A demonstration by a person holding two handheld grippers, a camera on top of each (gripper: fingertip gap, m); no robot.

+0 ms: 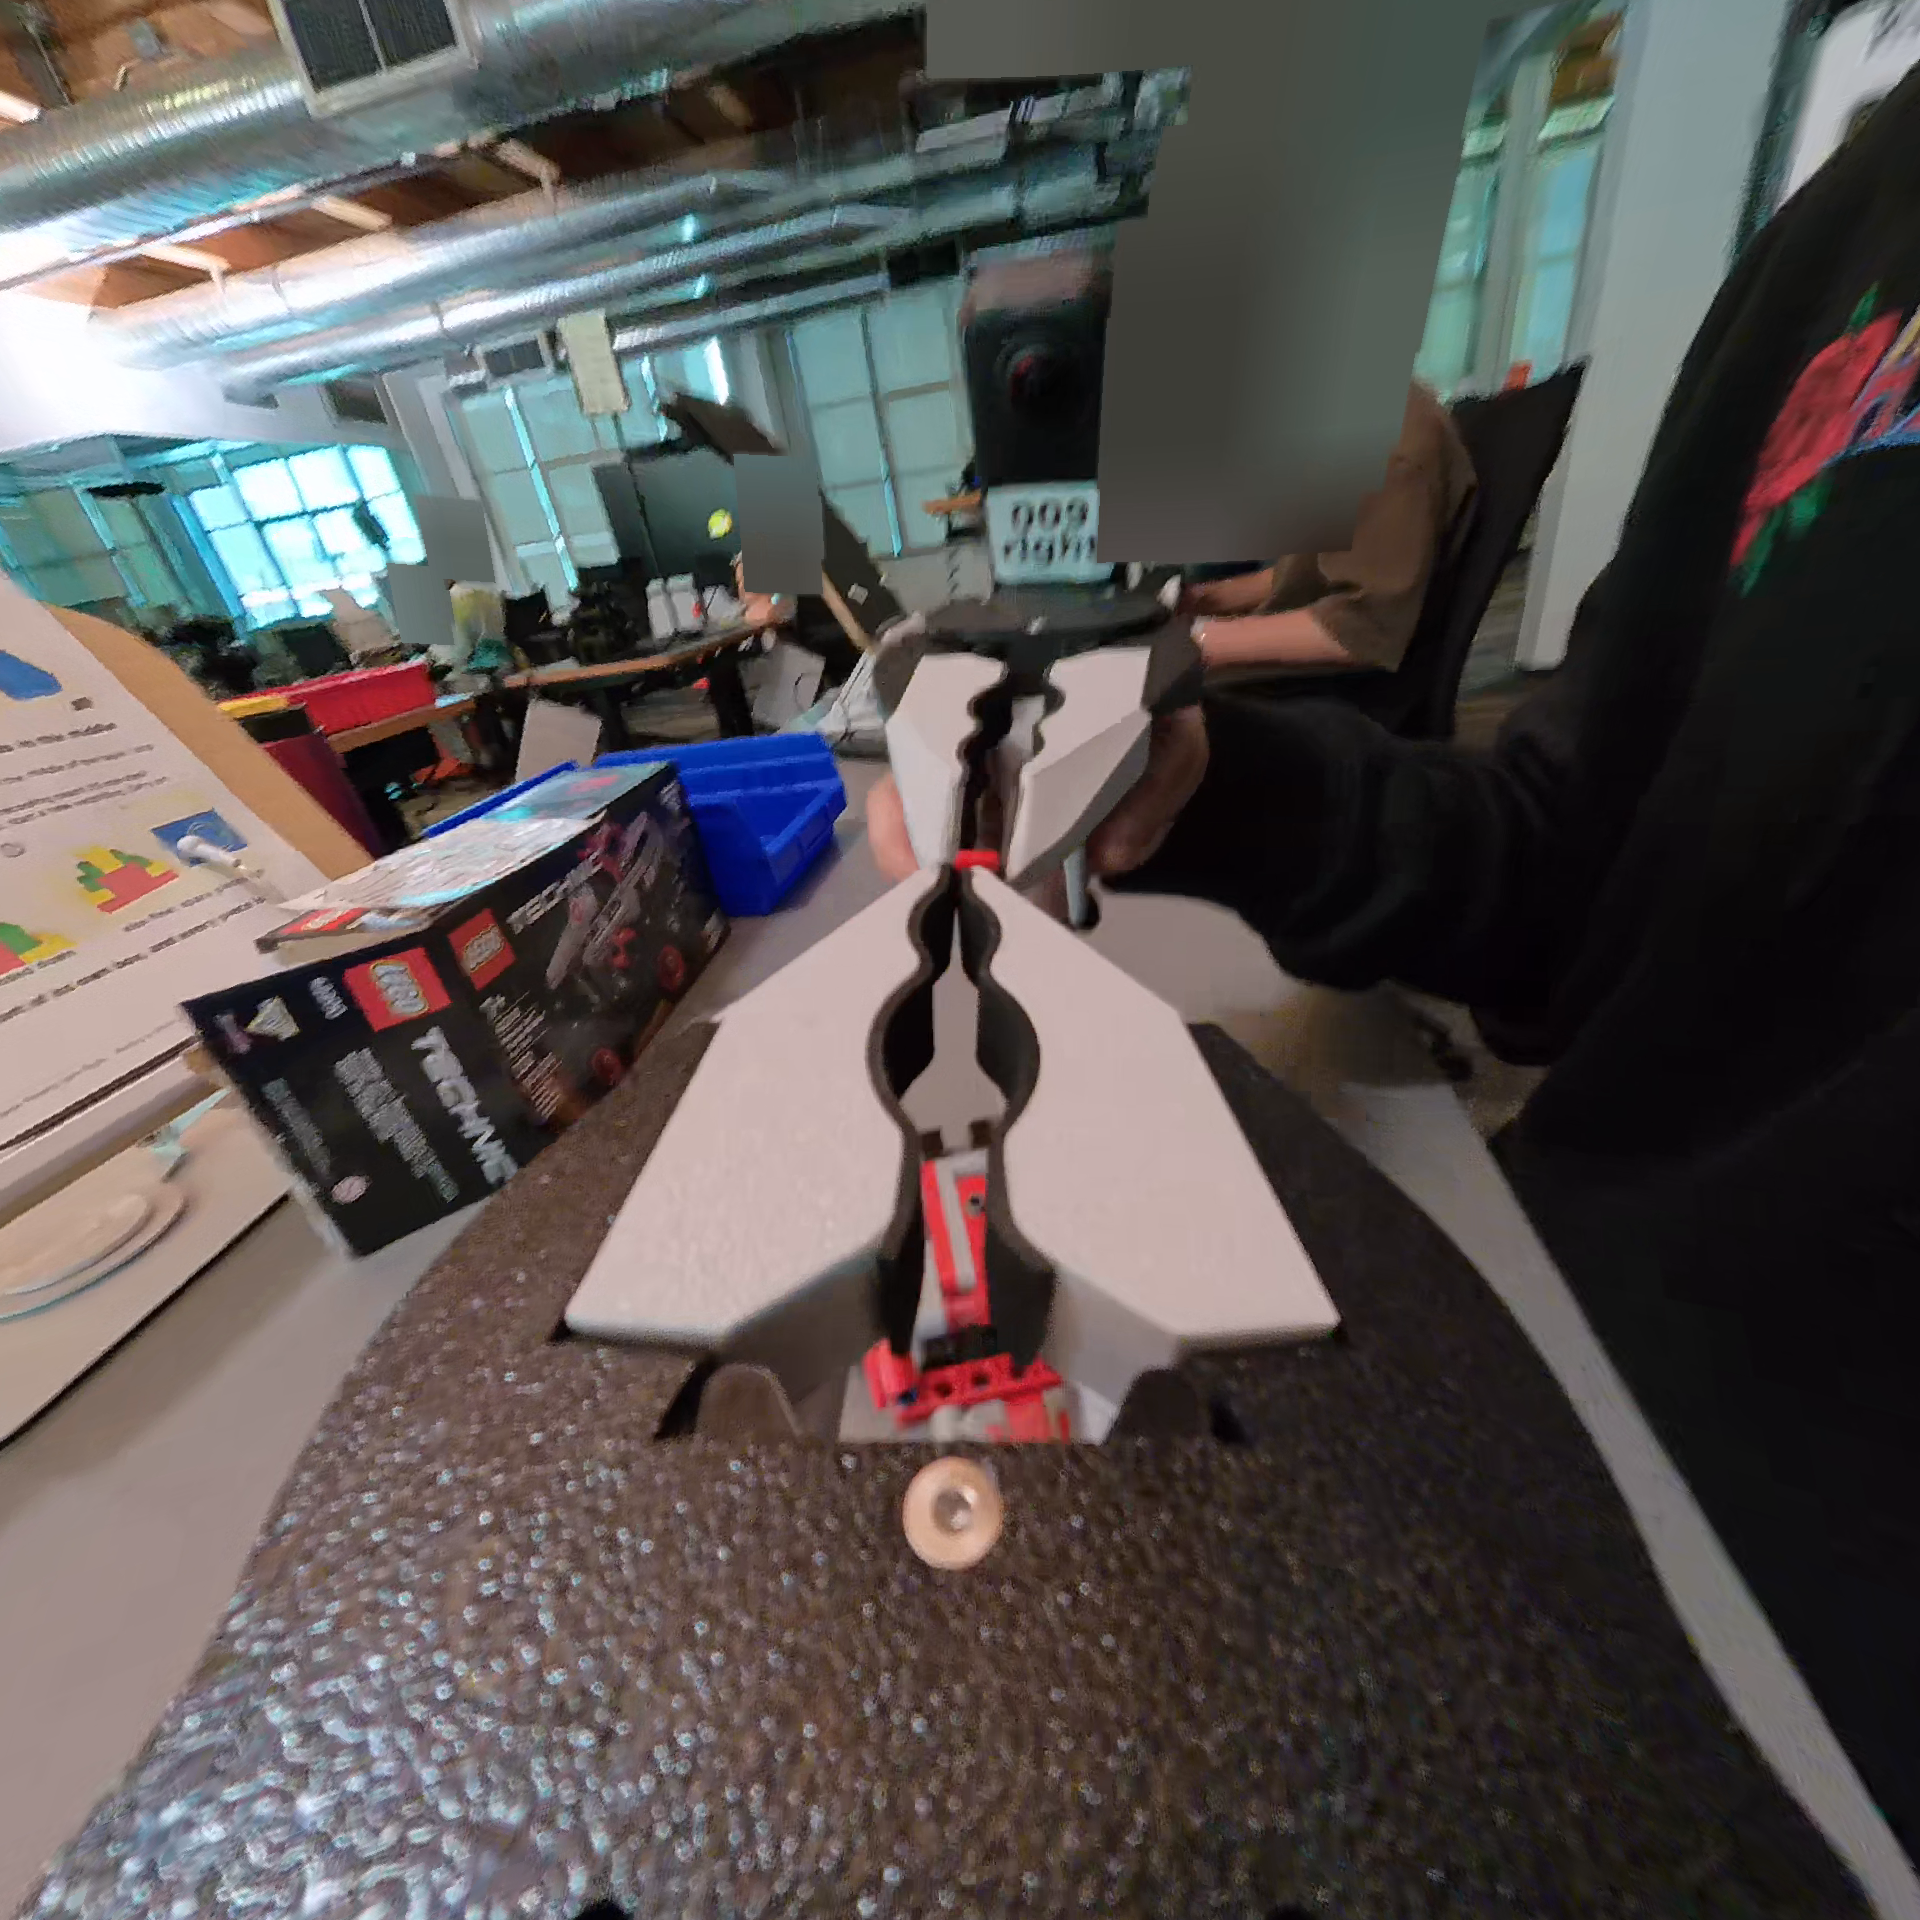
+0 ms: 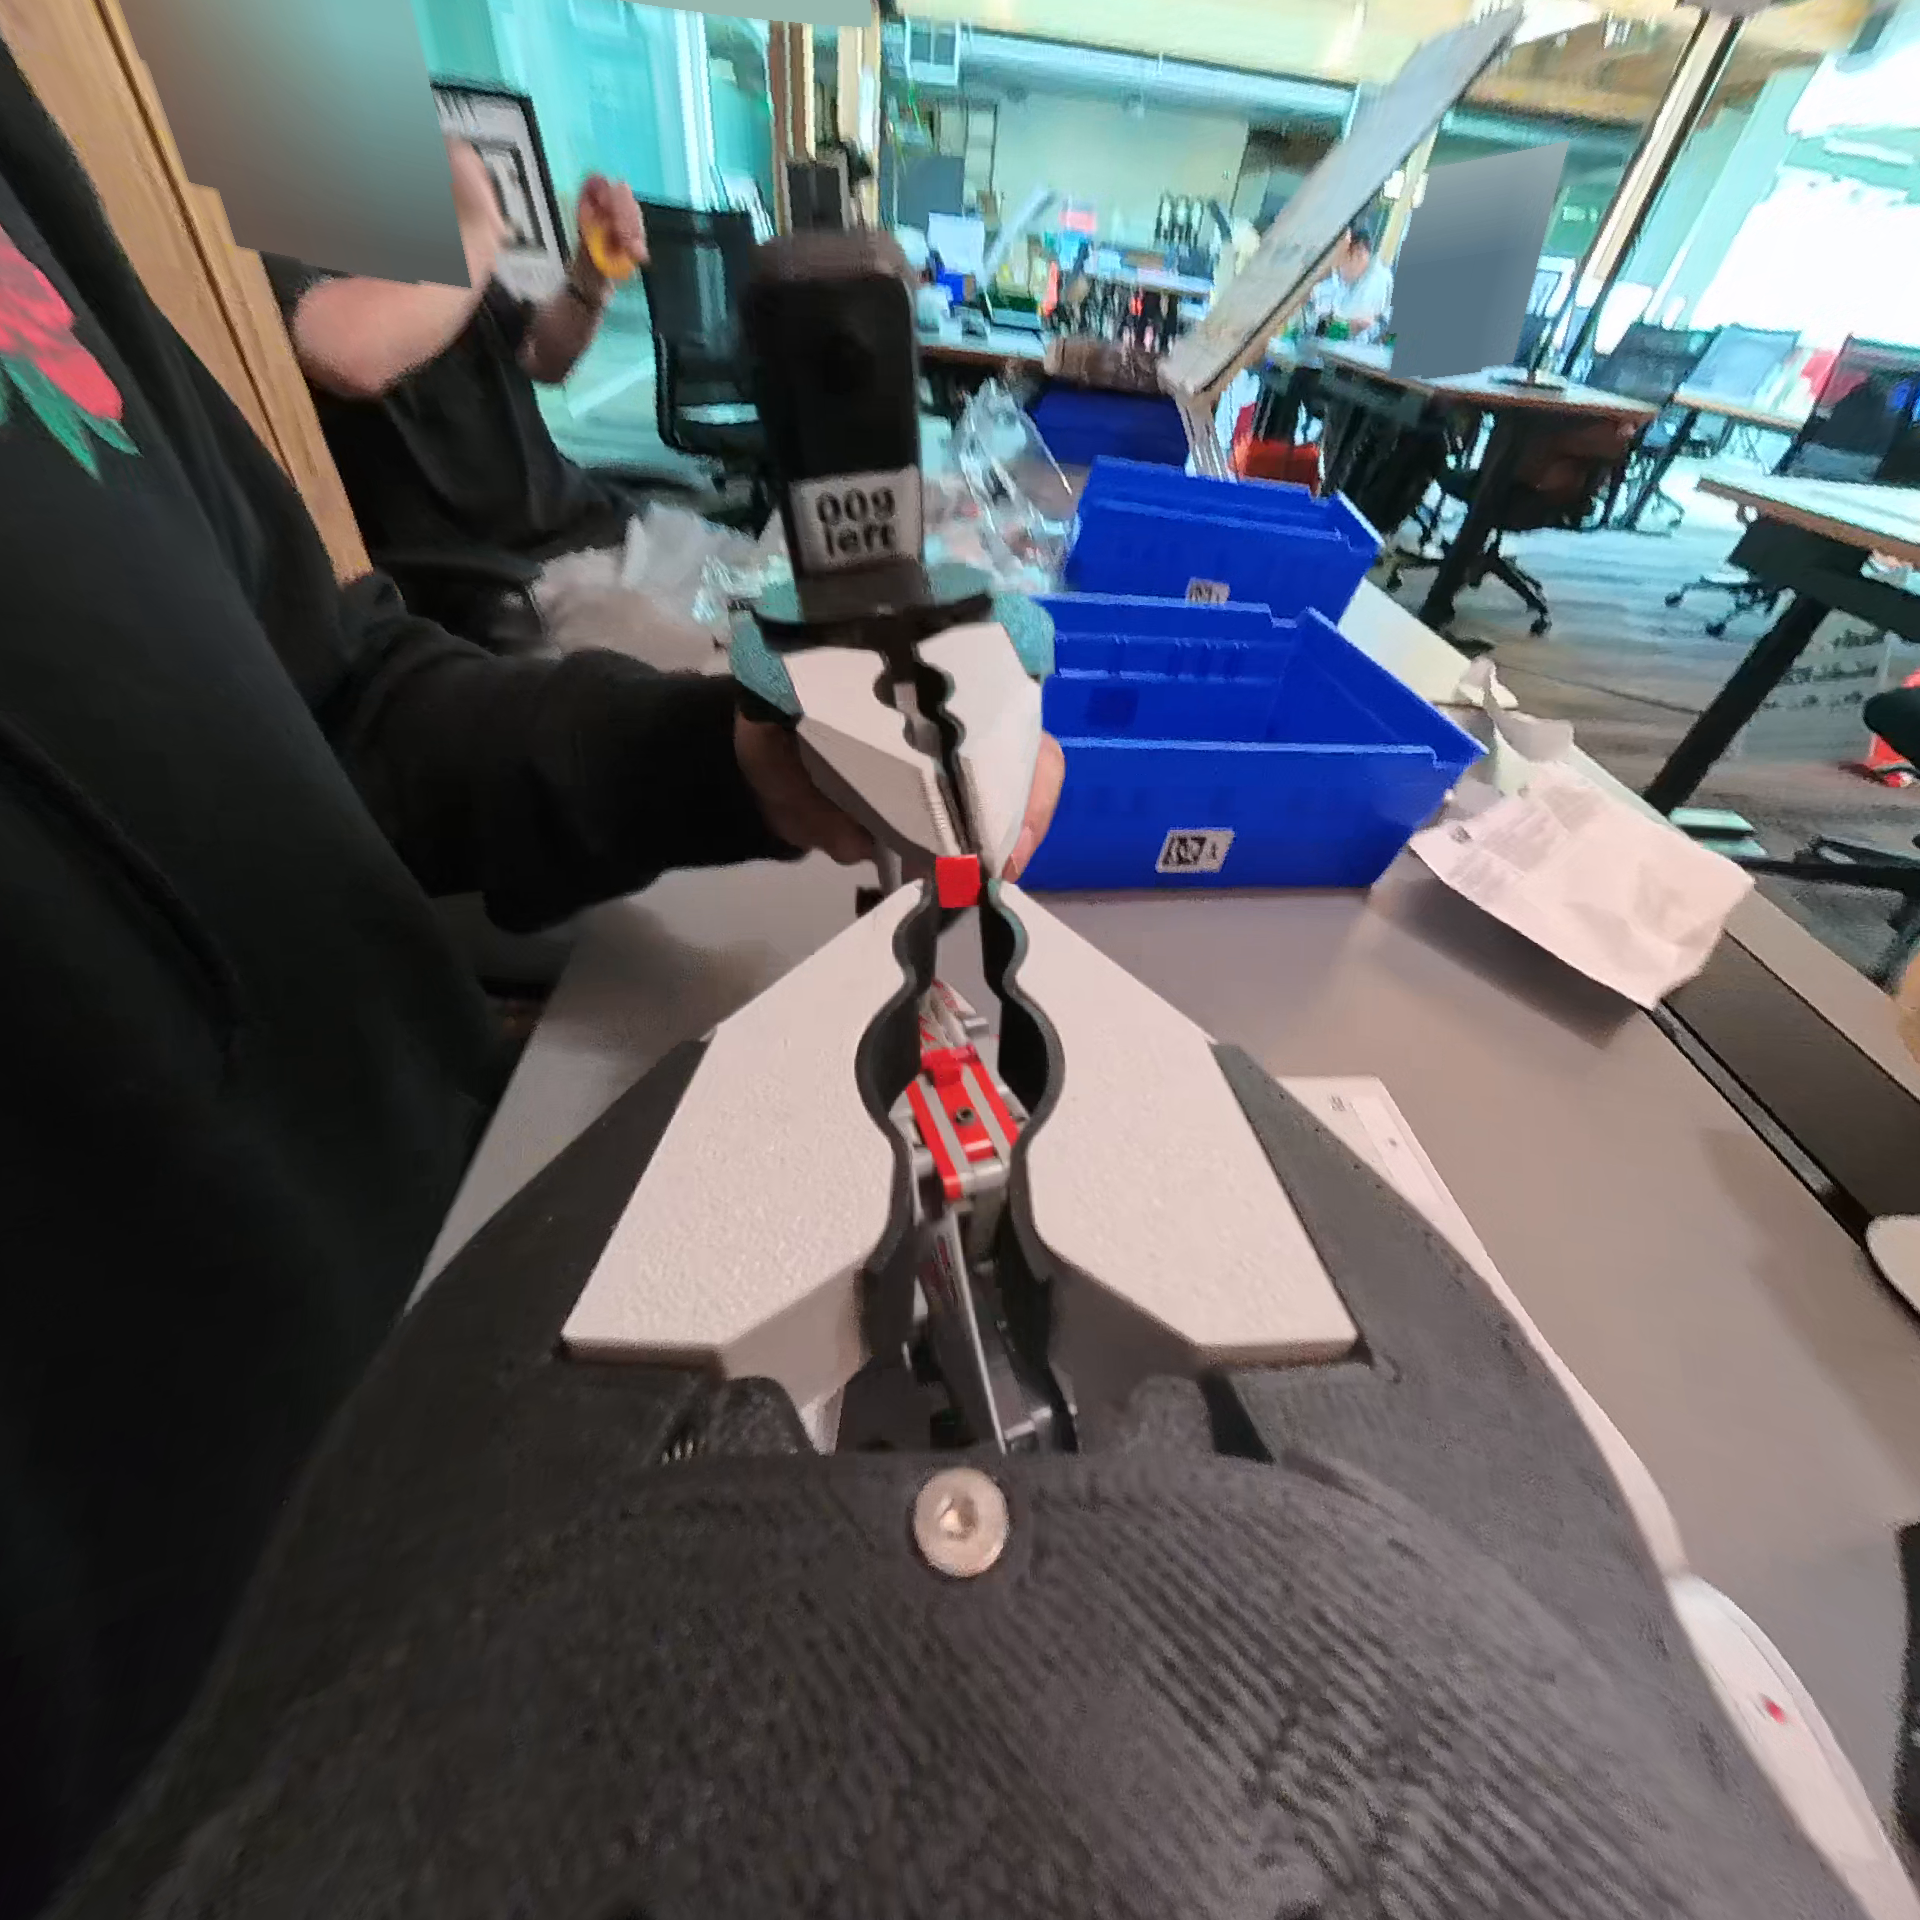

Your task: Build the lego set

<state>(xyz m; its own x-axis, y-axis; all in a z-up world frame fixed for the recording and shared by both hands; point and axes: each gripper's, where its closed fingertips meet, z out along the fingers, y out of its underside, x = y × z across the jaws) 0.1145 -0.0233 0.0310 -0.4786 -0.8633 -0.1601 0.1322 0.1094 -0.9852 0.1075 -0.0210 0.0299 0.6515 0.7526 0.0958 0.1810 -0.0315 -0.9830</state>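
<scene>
My two grippers meet tip to tip above the grey table (image 2: 1455,1039). My right gripper (image 2: 957,902) is shut on a small red Lego piece (image 2: 957,880) at its fingertips. It also shows in the left wrist view (image 1: 975,859). My left gripper (image 1: 958,881) is shut, its tips against that red piece, and I cannot tell whether it also grips it. A red and grey Lego build (image 2: 958,1122) shows through the gap between my right fingers, below them. It also shows under my left fingers (image 1: 951,1247).
A black Lego set box (image 1: 468,1029) lies to the left, with an instruction board (image 1: 94,831) behind it. Blue bins (image 2: 1247,769) stand beyond the grippers. Crumpled paper (image 2: 1579,883) lies at the right. A person's black sleeve (image 1: 1403,831) holds each gripper. Less than 4 cm separates the two grippers' tips.
</scene>
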